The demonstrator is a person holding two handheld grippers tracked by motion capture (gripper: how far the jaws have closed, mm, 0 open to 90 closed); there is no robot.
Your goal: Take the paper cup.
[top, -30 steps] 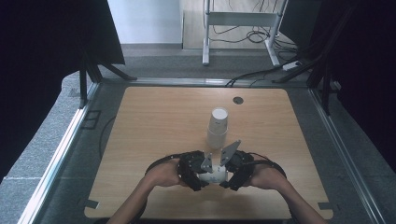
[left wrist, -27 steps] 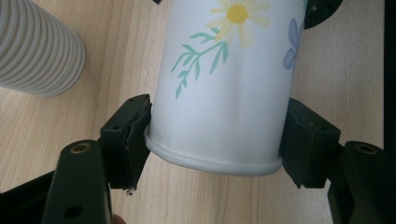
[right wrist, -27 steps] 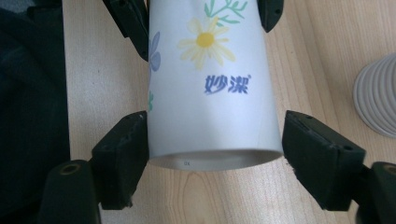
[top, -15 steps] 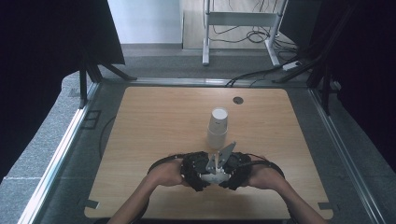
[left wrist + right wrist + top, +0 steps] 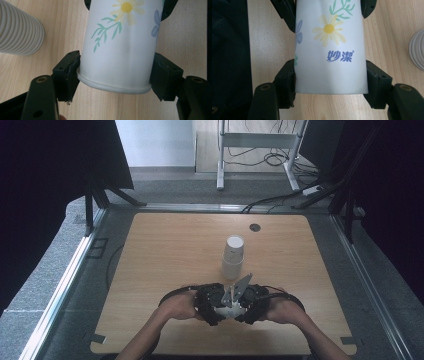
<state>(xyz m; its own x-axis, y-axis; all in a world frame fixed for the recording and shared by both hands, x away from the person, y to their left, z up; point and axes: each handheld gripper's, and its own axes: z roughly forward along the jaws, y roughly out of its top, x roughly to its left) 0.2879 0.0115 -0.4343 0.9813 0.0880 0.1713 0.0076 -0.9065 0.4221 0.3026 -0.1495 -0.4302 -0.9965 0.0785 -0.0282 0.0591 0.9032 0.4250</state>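
Between both jaws, the paper cup (image 5: pixel 120 47)

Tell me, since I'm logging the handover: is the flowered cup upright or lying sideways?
Sideways: the white flowered paper cup lies level between both tools, rolled rim towards the left tool.

Smooth matt paper cup (image 5: pixel 120 50), ribbed paper cup stack (image 5: pixel 233 257), wood-grain table (image 5: pixel 165 250)

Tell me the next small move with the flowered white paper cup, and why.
Probably open the left claw fully and draw it off the flower-printed white paper cup. Its jaws have just been opening around the cup's rolled rim end, while the right claw has just been closing and now grips the base end, so the cup looks handed over.
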